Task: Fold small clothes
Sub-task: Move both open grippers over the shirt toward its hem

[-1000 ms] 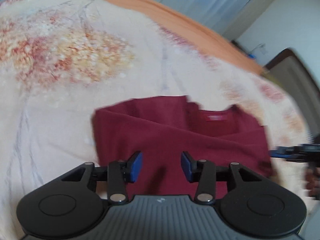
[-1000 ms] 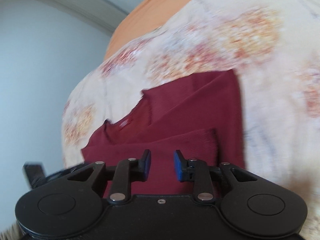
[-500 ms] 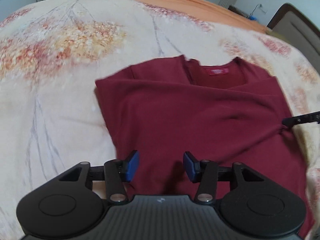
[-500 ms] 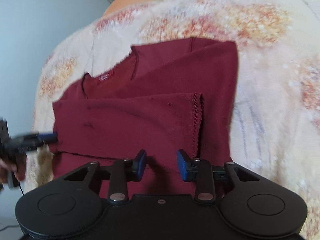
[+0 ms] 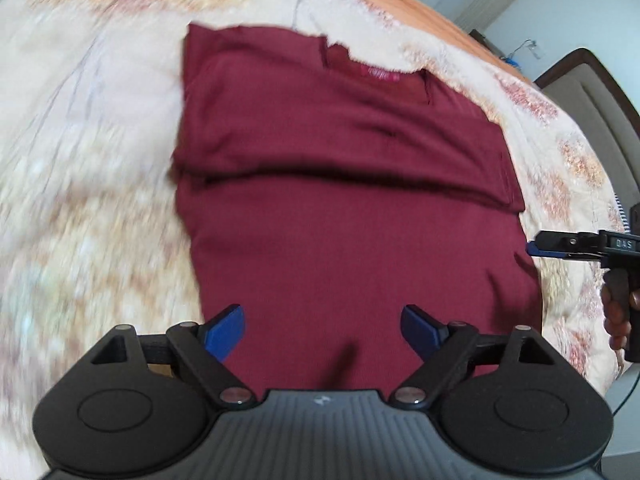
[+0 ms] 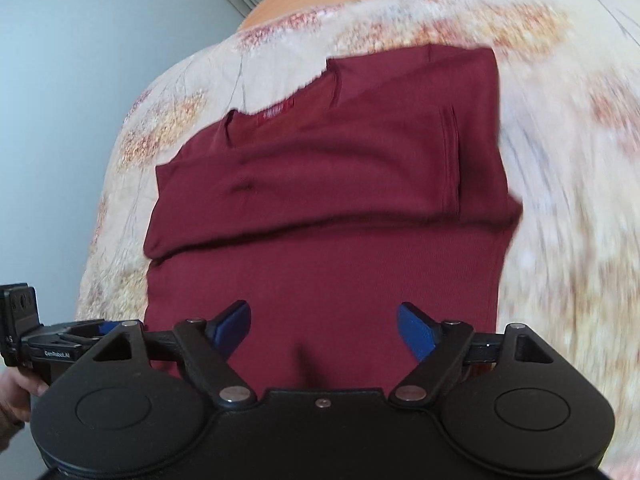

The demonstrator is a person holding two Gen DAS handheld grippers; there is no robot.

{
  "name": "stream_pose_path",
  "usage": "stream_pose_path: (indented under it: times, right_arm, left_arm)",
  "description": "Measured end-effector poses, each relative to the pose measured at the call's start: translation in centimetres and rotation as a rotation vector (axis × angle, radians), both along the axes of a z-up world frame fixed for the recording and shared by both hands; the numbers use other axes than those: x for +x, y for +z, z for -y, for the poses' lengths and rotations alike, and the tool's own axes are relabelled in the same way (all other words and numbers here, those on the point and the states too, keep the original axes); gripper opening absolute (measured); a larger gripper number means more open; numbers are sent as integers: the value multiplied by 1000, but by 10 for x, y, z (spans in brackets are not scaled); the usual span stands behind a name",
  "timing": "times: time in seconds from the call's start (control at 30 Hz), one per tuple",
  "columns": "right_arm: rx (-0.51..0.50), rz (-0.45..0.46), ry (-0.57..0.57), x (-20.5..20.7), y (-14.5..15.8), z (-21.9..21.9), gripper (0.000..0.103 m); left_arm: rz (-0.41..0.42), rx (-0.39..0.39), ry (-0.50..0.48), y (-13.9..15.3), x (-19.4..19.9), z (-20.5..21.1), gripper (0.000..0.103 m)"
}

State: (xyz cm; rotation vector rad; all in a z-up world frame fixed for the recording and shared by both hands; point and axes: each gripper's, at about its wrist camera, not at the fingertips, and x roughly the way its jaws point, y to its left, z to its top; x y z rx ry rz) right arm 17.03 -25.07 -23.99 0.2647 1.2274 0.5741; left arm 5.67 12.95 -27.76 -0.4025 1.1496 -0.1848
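A dark red shirt (image 5: 352,208) lies flat on the flowered bedspread (image 5: 80,184), both sleeves folded in across the chest and its neck label at the far end. My left gripper (image 5: 322,330) hangs over the shirt's near part, its jaws opening wide, nothing between the blue pads. In the right wrist view the same shirt (image 6: 328,216) fills the middle. My right gripper (image 6: 324,328) is likewise over the near hem, jaws opening, with only cloth below them. Each gripper shows at the other view's edge: the right gripper (image 5: 560,246) and the left gripper (image 6: 72,340).
An orange bed edge (image 5: 400,4) runs along the far side, with a dark headboard (image 5: 588,80) at the right. A pale wall (image 6: 80,80) is beyond the bed's left side in the right wrist view. A person's hand (image 5: 618,312) grips the right handle.
Both grippers have drawn back toward the shirt's near hem and their jaws have spread much wider. The shirt now shows in full with the folded sleeves lying flat.
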Motion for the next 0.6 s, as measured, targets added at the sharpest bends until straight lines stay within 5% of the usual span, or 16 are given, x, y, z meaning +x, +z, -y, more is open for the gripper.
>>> stream_pose_path:
  times: [0.6]
  right_arm:
    - [-48, 45, -146, -142, 86, 22, 86]
  left_arm:
    - [-27, 25, 30, 26, -77, 2, 91]
